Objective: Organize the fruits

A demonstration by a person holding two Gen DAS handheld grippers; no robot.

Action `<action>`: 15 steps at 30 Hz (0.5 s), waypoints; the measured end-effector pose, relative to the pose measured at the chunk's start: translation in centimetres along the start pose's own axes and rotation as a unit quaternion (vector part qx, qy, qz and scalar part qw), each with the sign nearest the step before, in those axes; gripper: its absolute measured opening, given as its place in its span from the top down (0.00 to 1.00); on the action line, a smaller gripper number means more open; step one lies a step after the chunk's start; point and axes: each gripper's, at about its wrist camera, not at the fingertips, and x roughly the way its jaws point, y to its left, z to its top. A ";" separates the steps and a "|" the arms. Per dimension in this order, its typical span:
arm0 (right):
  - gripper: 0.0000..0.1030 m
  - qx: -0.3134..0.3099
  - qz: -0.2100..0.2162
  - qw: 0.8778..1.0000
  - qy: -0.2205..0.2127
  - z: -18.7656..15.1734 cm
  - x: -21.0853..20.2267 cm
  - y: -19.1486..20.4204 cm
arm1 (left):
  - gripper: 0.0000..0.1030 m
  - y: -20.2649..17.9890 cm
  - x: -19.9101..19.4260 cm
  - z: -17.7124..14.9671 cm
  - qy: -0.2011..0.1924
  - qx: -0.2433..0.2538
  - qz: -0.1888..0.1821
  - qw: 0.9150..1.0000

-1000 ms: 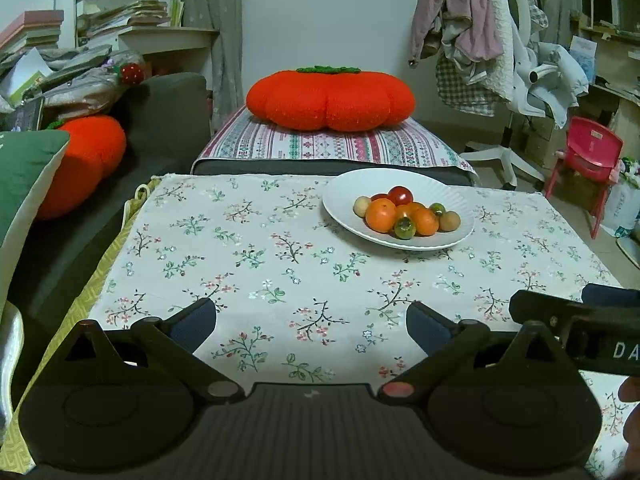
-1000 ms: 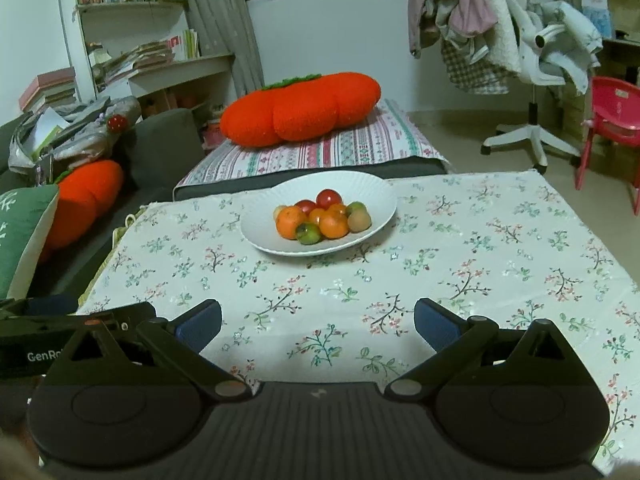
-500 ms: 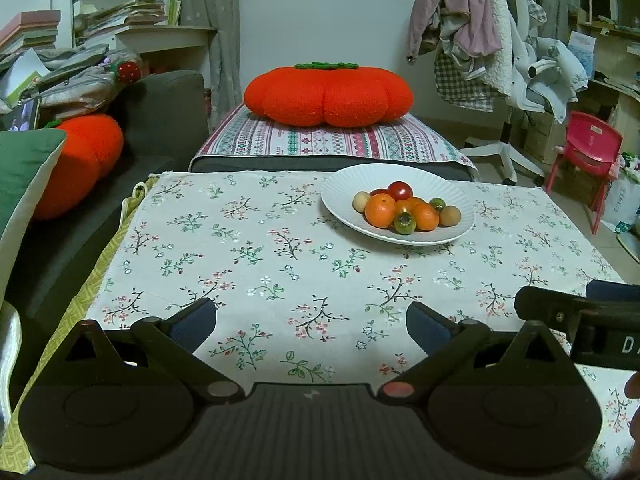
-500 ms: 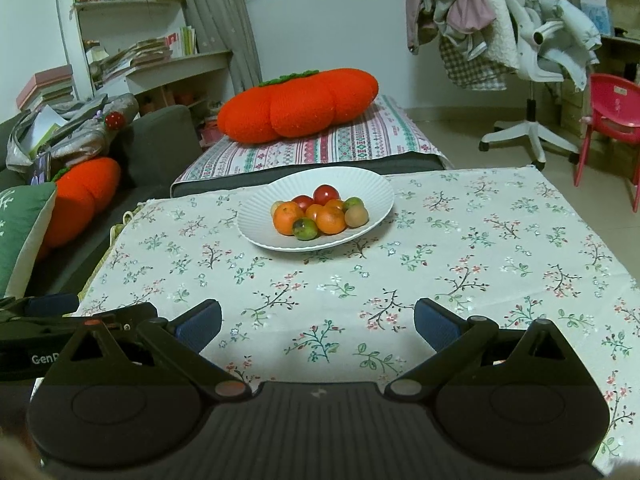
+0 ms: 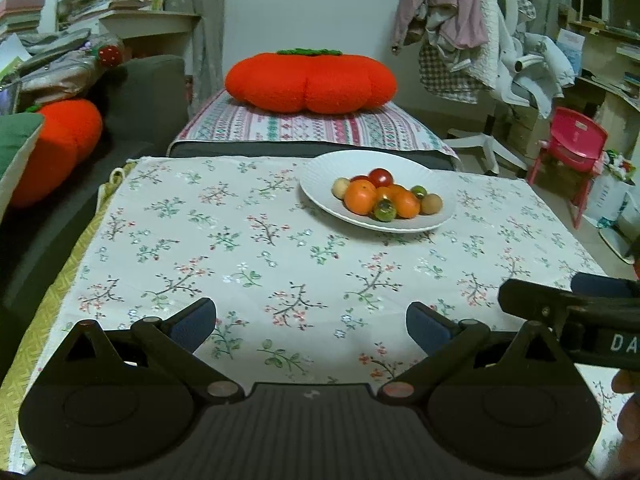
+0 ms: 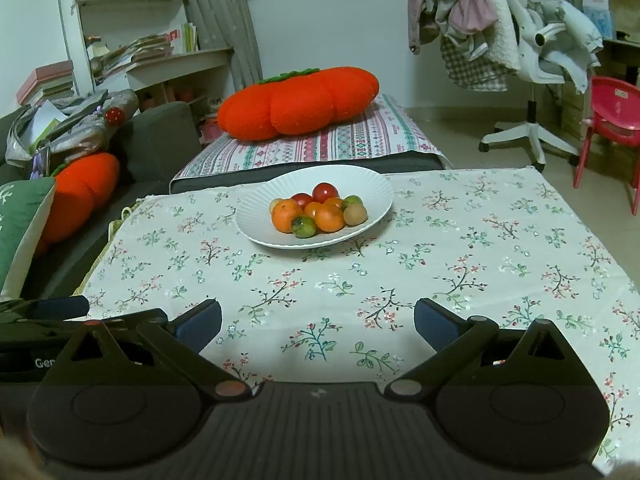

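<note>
While all the fruit [image 5: 382, 199] sits piled on the plate [image 6: 256, 216] (sorted, or waiting?), the left gripper [image 5: 311, 322] and right gripper [image 6: 318, 322] hang spread wide, holding nothing.

Left tool [image 5: 311, 320]: held low and level, pointing forward; its two blue-padded fingers [image 5: 194, 320] spread wide apart with nothing between them.
Right tool [image 6: 318, 320]: held low and level, pointing forward; its two blue-padded fingers [image 6: 434, 322] also spread wide, gripping nothing.
Side by side: each tool's side shows at the edge of the other's view, the right one at the right edge of the left view, the left one at the left edge of the right view.
Hand [image 5: 628, 408]: a blurred sliver of a hand shows at the lower right edge of the left view, just beneath the right tool's body.
</note>
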 end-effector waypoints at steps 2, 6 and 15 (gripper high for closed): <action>0.00 0.000 -0.001 1.000 0.000 0.0 0.0 0.0 | 0.14 -0.2 0.0 0.0 -0.002 0.004 -0.002 1.000; 0.00 0.004 -0.002 1.000 -0.001 0.1 0.0 -0.1 | 0.14 -0.3 -0.2 0.0 -0.007 0.009 -0.001 1.000; 0.00 0.002 -0.003 1.000 0.000 0.0 0.0 0.0 | 0.14 -0.4 -0.1 -0.1 -0.009 0.011 0.002 1.000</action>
